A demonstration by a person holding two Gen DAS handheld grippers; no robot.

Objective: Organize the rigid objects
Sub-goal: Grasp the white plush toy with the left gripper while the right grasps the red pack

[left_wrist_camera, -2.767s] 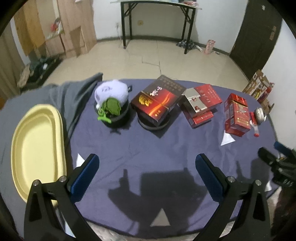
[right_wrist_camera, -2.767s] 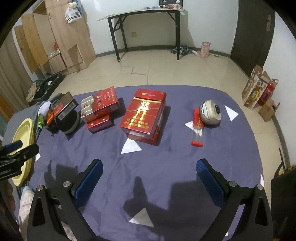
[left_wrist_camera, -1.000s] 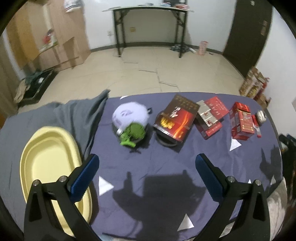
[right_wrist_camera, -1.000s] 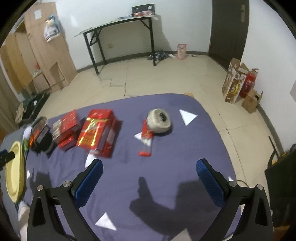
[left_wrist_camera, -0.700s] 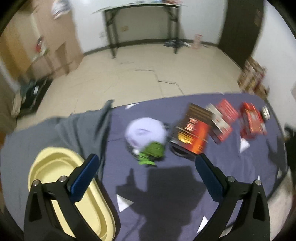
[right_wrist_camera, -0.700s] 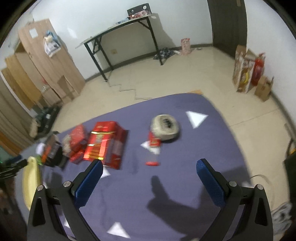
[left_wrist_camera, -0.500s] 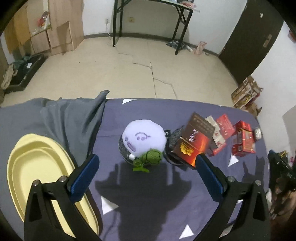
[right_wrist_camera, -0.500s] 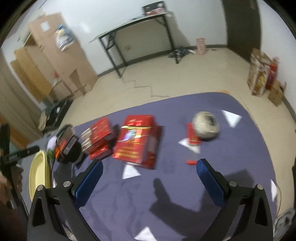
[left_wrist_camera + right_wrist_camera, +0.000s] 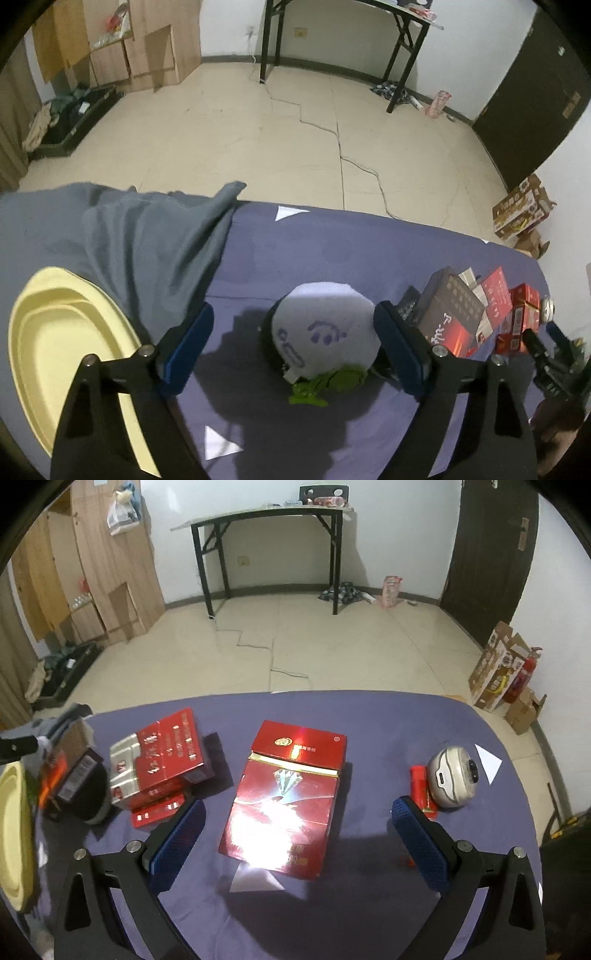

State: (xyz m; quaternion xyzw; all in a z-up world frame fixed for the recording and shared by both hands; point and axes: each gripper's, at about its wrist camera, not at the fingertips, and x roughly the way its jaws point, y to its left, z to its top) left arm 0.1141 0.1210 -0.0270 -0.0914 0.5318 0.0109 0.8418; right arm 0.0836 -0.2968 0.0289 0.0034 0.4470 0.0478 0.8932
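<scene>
My left gripper [image 9: 293, 347] is open, its blue pads on either side of a white plush ball with a drawn face [image 9: 325, 338] that rests on a black round thing with a green plush piece [image 9: 325, 384] below it. My right gripper [image 9: 293, 834] is open around the near end of a large red carton [image 9: 286, 801]. Left of the carton lie stacked red and silver boxes [image 9: 159, 760] and a dark box [image 9: 72, 771]. A red tube [image 9: 421, 788] and a round grey device [image 9: 456, 777] lie to the right.
A yellow oval tray [image 9: 62, 365] lies at the table's left, also edge-on in the right wrist view [image 9: 13, 834]. A grey cloth [image 9: 140, 240] is draped beside it. Dark and red boxes [image 9: 461, 317] crowd the right. The purple cloth [image 9: 369, 716] ends at the floor.
Both grippers swung about and came down closer to the table. The left now straddles the white plush ball; the right now straddles the large red carton. Both stayed open.
</scene>
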